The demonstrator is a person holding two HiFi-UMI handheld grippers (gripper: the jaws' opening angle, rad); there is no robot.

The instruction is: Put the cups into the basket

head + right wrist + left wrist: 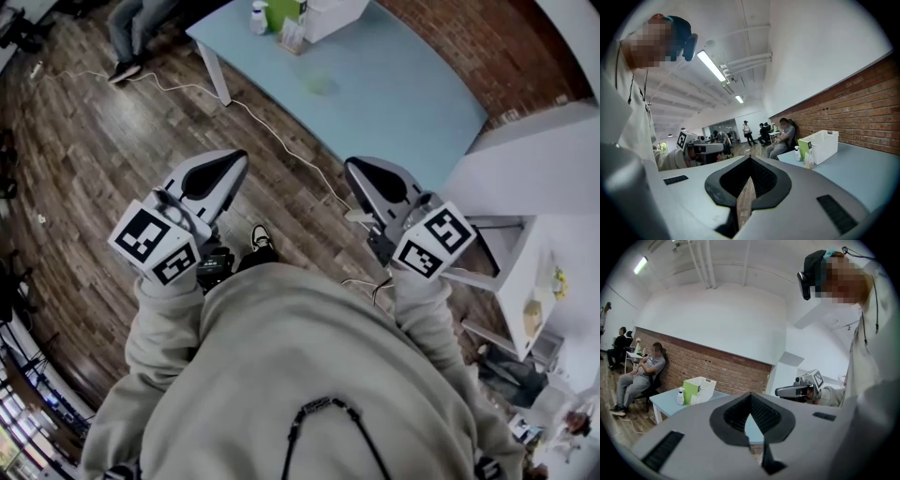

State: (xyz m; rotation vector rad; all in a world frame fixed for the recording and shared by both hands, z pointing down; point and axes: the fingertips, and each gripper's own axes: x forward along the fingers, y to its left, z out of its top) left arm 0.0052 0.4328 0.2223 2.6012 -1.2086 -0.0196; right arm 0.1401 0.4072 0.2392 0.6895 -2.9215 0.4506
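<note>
A white basket (pixel 333 14) stands at the far end of a light blue table (pixel 394 103). It also shows in the left gripper view as the basket (pixel 705 386) and in the right gripper view as the basket (pixel 824 143). A small pale green thing (pixel 319 82) lies on the table top, too blurred to tell whether it is a cup. I hold both grippers close to my chest, well short of the table. The left gripper (pixel 234 161) and the right gripper (pixel 354 169) are both shut, with nothing between their tips.
A green box (pixel 284 11) and a white bottle (pixel 259 17) stand beside the basket. A cable (pixel 281 141) runs over the wooden floor in front of the table. A person (pixel 640 376) sits by the brick wall. White furniture (pixel 534 272) stands at my right.
</note>
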